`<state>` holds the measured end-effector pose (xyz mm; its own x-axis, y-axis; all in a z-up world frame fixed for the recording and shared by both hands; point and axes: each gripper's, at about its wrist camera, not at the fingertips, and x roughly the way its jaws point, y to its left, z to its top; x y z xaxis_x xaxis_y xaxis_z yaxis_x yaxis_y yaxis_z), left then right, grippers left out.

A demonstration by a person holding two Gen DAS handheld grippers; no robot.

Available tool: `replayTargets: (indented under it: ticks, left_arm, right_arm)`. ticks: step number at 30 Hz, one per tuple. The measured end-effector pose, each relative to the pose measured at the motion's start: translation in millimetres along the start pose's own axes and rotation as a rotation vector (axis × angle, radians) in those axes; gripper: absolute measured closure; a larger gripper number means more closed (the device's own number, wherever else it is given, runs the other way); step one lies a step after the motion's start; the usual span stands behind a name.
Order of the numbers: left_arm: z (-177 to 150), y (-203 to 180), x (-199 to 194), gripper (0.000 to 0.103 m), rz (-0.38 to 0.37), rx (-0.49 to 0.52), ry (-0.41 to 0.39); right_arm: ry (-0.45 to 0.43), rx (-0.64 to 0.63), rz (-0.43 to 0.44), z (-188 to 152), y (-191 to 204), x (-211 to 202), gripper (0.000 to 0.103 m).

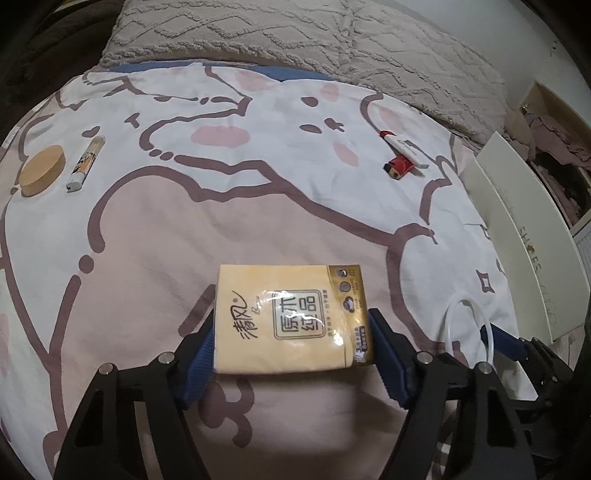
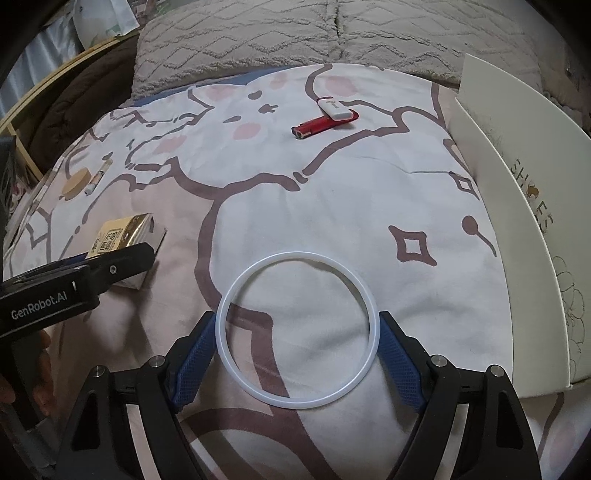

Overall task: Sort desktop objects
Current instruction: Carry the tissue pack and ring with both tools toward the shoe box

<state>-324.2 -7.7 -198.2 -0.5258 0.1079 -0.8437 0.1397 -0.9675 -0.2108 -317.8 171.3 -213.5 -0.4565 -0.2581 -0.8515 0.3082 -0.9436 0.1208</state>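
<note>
While gripping a yellow tissue pack (image 1: 291, 317) between blue pads (image 1: 199, 354), sits low over the cartoon-print bedsheet (image 1: 258, 206): left gripper (image 1: 291, 328), closed on the pack's two short sides, pack flat and label up. Right gripper (image 2: 297, 332) spread wide around a white silicone ring (image 2: 297, 325), pads touching or just beside its outer edge on both sides; cannot tell whether squeezing. Ring flat on the sheet.

Farther off, toward the left edge: round wooden lid (image 1: 42, 170) with a patterned lighter (image 1: 85, 162) just beside it. Toward the right: red lighter (image 1: 400, 168) with a white USB stick (image 1: 404, 147) lying across it, touching. Well apart from both grippers, nothing between them and the held items. Along the right side, a white shoe box (image 1: 532, 240) on the sheet's margin; behind everything, a grey textured pillow (image 1: 295, 33).

From the left wrist: pack label fully legible in shape, ring only partly seen at the right, behind the right gripper's finger. From the right wrist: whole ring visible, tissue pack (image 2: 122, 232) seen edge-on and half hidden by the black left gripper (image 2: 110, 266) body marked GenRobot.AI, plus fingers of the person's hand (image 2: 37, 369) at the lower left. Wooden lid (image 2: 75, 184) and patterned lighter (image 2: 96, 179) small and distant there; red lighter (image 2: 317, 125) and USB stick (image 2: 334, 108) clearer and nearer.
</note>
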Motion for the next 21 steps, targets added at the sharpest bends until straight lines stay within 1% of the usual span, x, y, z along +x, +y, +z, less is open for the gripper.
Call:
replayTargets:
  ticks: [3, 6, 11, 21]
  left_arm:
    - [0.3, -5.6, -3.8, 0.029, -0.008, 0.021, -0.009]
    - [0.7, -12.7, -8.6, 0.029, 0.000, 0.049, -0.020]
    - [2.3, -19.9, -15.1, 0.029, -0.006, 0.063, -0.029]
    - [4.7, -39.1, -32.7, 0.029, -0.030, 0.096, -0.055]
  right_arm:
    - [0.003, 0.018, 0.010, -0.2, -2.0, -1.9, 0.019]
    - [0.003, 0.031, 0.013, -0.3, -4.7, -4.8, 0.019]
    - [-0.007, 0.048, 0.015, 0.9, -9.7, -14.0, 0.019]
    - [-0.075, 0.079, 0.043, 11.7, -17.7, -50.7, 0.019]
